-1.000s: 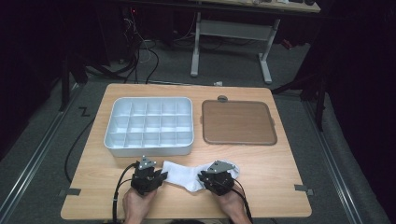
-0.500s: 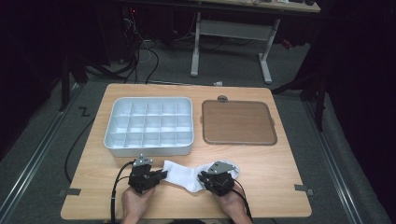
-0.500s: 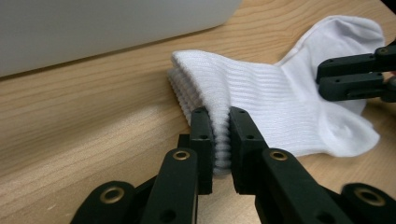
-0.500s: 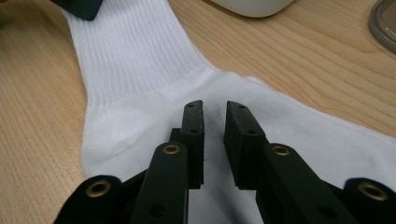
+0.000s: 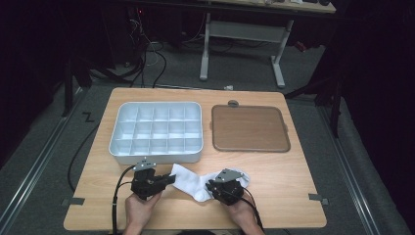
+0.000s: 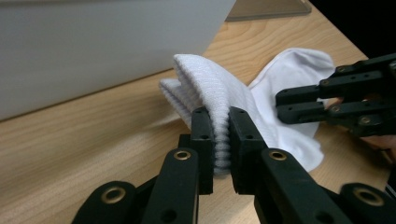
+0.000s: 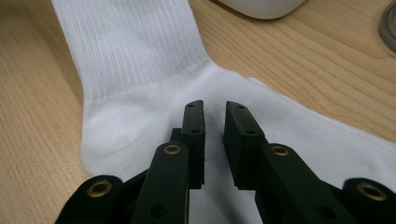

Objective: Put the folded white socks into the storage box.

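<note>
Sock (image 5: 193,182) getting folded at the table's near edge, in front of the white tray (image 5: 155,132)

Left gripper (image 6: 220,140) just pinched the ribbed cuff; right gripper (image 7: 214,140) is nearly closed, pressing the foot flat. Lift slowly, keep that side pinned.

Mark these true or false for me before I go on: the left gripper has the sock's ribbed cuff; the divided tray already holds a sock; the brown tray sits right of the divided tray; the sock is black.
1. The left gripper is clamped on the ribbed cuff of the white sock. True.
2. The divided tray holds a sock. False: the compartments that can be seen are empty, and the sock lies on the table in front of it.
3. The brown tray sits to the right of the divided tray. True.
4. The sock is black. False: it is white.
</note>
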Action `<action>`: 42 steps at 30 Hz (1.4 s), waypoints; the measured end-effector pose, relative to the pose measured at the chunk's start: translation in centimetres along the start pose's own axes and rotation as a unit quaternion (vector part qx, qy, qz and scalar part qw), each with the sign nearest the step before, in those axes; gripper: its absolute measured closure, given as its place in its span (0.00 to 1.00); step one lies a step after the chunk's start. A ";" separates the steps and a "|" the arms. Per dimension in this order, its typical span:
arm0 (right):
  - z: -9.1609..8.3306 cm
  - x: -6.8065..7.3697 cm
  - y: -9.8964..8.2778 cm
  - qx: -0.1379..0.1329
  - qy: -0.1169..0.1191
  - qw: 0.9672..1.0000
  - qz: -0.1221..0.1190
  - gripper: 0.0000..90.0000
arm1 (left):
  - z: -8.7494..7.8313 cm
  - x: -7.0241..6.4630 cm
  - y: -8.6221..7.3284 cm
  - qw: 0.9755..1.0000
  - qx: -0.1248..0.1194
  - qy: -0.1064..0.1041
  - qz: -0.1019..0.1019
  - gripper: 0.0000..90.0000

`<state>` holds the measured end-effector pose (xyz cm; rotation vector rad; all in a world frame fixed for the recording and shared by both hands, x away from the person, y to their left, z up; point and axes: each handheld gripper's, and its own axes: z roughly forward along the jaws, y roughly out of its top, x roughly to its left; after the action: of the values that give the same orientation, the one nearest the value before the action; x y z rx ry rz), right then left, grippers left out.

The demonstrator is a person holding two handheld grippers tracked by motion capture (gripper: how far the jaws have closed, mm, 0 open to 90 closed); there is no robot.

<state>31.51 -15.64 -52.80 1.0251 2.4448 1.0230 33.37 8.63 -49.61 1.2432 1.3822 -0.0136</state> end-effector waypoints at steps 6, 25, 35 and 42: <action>0.3 0.3 0.3 -0.002 0.003 1.000 -0.003 0.88 | -0.4 -0.9 0.9 1.000 -0.005 -0.014 0.004 0.92; 2.4 1.9 2.4 0.007 0.013 1.000 -0.021 0.88 | -0.7 -3.0 2.9 0.998 -0.010 -0.057 0.006 0.92; 3.2 2.9 3.2 0.006 0.019 0.999 -0.028 0.88 | 0.1 -3.8 3.3 0.997 -0.002 -0.073 0.004 0.92; 4.2 3.8 4.3 0.009 0.029 0.999 -0.038 0.88 | 0.4 -4.0 3.2 0.997 0.002 -0.075 0.004 0.92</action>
<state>33.10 -8.70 -52.72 0.9137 2.5235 1.0205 34.54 7.24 -44.86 1.2262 1.2479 -0.1035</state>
